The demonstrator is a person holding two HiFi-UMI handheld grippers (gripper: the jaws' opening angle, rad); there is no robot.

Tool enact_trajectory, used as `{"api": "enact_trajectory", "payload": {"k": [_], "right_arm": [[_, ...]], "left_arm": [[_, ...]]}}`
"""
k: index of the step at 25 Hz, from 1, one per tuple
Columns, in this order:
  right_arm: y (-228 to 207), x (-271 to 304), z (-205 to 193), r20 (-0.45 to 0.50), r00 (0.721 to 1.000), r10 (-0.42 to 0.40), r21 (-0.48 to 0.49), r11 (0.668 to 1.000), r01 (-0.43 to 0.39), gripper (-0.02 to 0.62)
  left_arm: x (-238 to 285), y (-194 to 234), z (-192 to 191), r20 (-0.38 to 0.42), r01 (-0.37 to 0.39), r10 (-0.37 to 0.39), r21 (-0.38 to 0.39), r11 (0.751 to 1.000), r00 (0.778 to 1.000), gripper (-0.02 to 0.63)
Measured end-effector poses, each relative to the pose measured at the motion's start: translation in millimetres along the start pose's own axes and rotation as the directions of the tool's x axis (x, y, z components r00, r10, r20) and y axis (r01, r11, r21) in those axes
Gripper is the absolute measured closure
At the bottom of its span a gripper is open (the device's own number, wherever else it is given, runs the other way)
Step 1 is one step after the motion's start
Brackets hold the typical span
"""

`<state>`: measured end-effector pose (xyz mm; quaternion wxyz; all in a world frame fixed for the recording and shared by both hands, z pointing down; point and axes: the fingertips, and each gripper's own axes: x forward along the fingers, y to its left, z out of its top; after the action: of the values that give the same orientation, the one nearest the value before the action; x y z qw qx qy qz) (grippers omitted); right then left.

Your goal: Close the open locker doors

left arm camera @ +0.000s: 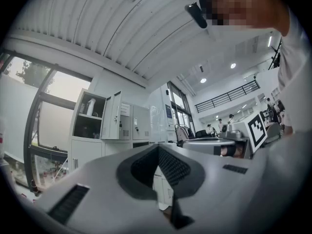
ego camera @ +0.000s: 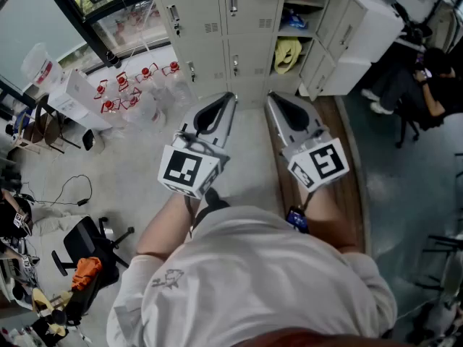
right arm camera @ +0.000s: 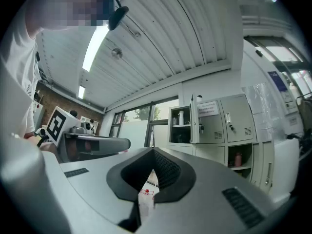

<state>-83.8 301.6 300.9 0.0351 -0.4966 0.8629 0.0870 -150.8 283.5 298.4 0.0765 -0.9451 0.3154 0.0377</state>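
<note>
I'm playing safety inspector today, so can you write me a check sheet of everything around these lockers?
Surface: grey floor.
Job's things: lockers; open doors at the right; a yellow thing in an open compartment.
Clutter: red-capped bottles, black chair and orange cloth at the left.
Grippers: left gripper and right gripper, jaws together, empty, short of the doors.
Cables: black cable on the floor, left.
Surroundings: seated person at the right.
</note>
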Motion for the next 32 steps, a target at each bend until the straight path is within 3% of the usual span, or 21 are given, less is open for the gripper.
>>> {"api": "enact_trajectory", "payload": {"k": [12,17,21,32], "right_arm": [[2.9,6.3,-1.9,0.000,1.000,0.015,0.003,1.000,-0.015,0.598],[7.6,16.1,-8.2,-0.009,0.995,0.095,0.001,0.996,-0.095,0.598],[10.6,22.1,-7.6,-0.005,0.994,0.110,-0.001,0.994,-0.110,0.598],[16.0,67.4,-19.0,-0.015,0.991,0.137,-0.011,0.991,-0.137,0.598]], "left_arm": [[-1.9,8.0,-1.0,-0.001,-0.018,0.018,-0.012,1.000,1.000,0.611],[1.5,17.2,-0.6,-0.015,-0.036,0.035,-0.014,0.999,0.999,0.611],[2.6,22.7,-2.7,-0.020,-0.034,0.034,-0.015,0.999,0.999,0.611],[-0.2,66.7,-12.7,-0.007,-0.050,0.049,-0.026,0.998,0.999,0.611]]}}
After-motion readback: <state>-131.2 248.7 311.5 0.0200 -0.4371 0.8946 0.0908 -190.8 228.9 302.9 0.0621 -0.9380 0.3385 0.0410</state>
